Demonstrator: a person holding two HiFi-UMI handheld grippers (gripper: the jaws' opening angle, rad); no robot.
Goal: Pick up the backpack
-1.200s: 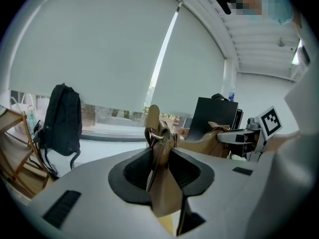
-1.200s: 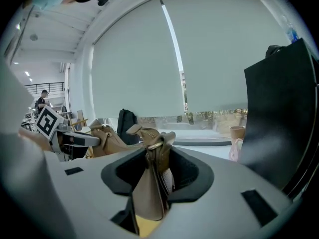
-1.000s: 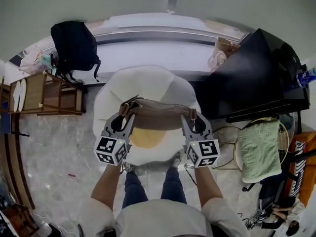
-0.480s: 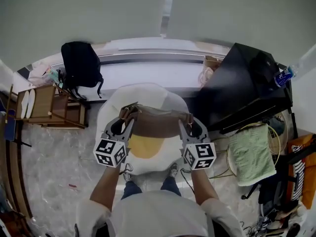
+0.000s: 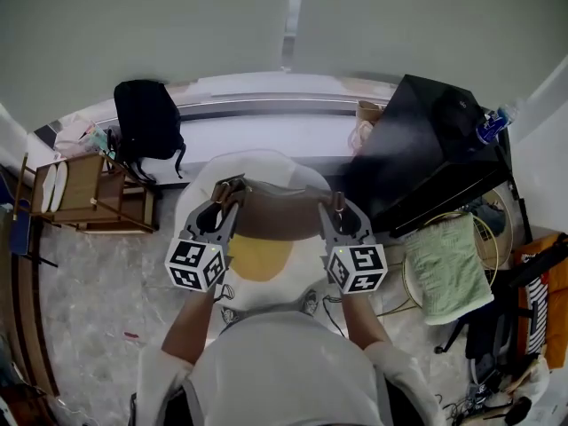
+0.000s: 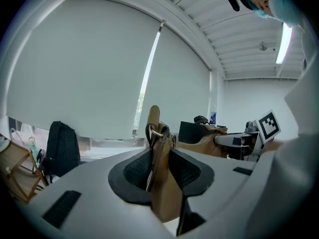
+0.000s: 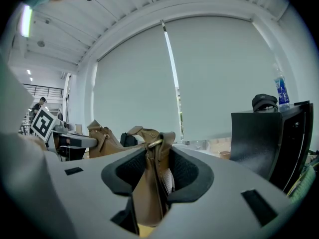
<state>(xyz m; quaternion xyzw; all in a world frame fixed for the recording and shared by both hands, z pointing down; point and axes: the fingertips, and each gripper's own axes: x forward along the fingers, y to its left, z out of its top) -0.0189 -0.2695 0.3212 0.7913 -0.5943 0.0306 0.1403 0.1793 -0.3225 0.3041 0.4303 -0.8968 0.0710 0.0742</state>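
Pale marble floor [image 5: 98, 282] filled the head view, and a white cushion [image 5: 266, 169] with a yellow centre lay right below the person. Over it hung the brown backpack [image 5: 280, 213], stretched level between both tools: left tongs [image 5: 222, 207] clamped on its left end, right tongs [image 5: 340, 213] clamped on its right end. Off to the left, a black backpack [image 5: 146, 118] leaned at the window ledge [image 5: 266, 133], next to a wooden rack [image 5: 89, 189]. On the right stood a black cabinet [image 5: 435, 149], with a green towel [image 5: 448, 269] near it.

Over to the left gripper view: the dark pads [image 6: 133, 171] were pressed on a brown leather strap, and a metal ring [image 6: 158, 131] poked up above them. A drawn blind [image 6: 99, 68] hung behind. The bag's body ran off right toward the other marker cube [image 6: 268, 125].

Right gripper view: both pads squeezed a fold of brown leather, zip and ring at the top. The cabinet stood at right, with a bottle [image 7: 280, 91] and a dark cap [image 7: 264, 102] on top.
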